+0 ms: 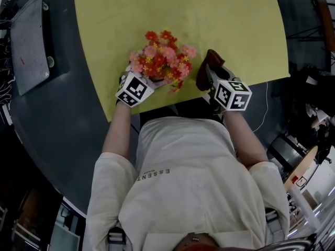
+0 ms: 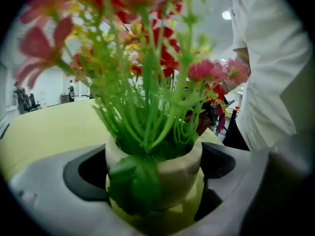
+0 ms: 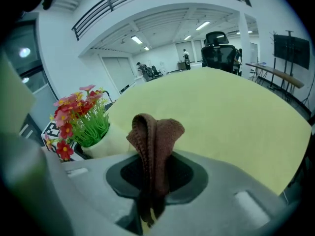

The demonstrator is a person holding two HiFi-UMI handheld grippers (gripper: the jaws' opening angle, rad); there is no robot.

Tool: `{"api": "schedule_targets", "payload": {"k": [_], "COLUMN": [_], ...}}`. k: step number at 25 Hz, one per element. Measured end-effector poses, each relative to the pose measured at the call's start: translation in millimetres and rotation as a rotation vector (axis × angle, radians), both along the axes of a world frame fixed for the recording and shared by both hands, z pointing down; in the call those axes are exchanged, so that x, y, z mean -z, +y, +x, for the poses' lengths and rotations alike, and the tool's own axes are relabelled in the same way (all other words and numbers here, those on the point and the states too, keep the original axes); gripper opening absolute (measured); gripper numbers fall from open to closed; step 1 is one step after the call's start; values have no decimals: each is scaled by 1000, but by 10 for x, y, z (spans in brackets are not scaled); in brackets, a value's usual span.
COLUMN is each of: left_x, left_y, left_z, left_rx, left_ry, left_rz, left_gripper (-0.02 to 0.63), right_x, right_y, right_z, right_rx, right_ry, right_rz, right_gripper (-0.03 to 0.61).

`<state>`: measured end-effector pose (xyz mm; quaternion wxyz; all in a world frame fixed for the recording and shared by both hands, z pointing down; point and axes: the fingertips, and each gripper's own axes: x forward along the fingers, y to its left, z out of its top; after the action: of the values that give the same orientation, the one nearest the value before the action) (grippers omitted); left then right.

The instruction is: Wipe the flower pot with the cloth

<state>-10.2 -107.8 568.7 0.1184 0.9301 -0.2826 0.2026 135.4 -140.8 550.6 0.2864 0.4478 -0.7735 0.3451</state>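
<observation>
A cream flower pot (image 2: 170, 173) with green stems and red and pink flowers (image 1: 163, 59) stands near the front edge of the yellow table (image 1: 220, 20). My left gripper (image 2: 155, 183) is open, its jaws wide on either side of the pot, and I see no pad pressing on it. In the head view the left gripper (image 1: 140, 78) sits at the pot's left, mostly under the flowers. My right gripper (image 3: 152, 183) is shut on a brown cloth (image 3: 155, 134) that stands up folded from the jaws. It hangs just right of the flowers, cloth (image 1: 207, 69) close to them.
The pot (image 3: 110, 141) is to the left in the right gripper view. A dark grey curved surface (image 1: 63, 114) borders the table's left, with a grey flat panel (image 1: 29, 41) on it. The person's torso is right behind the table's front edge. Chairs (image 3: 220, 55) stand beyond the far side.
</observation>
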Motion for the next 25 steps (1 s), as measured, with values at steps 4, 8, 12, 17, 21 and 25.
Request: {"api": "schedule_targets", "payload": {"k": [4,8,12,17,21,25], "left_x": [-94,-53,83,540,920,1189], "left_y": [-25,-37,-6,-233,-415,-627], "left_z": [44,38,17,-84,-171,-357], "left_rx": [11,34,62,150,215,271], "left_ry": [-79,-76,-44,61,123,125], "left_rz": [-6,3,-6,1,-32,-10], "left_gripper": [551,548,549,549,549,551], "right_x": [-50,-49,-24,-21,207,512], "right_y": [-68,-90,-115,-201,-269,-381], "right_z": [-10,-100,-213,-510,-909,-1328], "right_rx": [30,81,151,257,365,492], "right_ry": [-4,4,15,7,-42,-37], "right_rz": [-18,-21,-3,45,135,287], "right_gripper": [60,60,60,60,60,60]}}
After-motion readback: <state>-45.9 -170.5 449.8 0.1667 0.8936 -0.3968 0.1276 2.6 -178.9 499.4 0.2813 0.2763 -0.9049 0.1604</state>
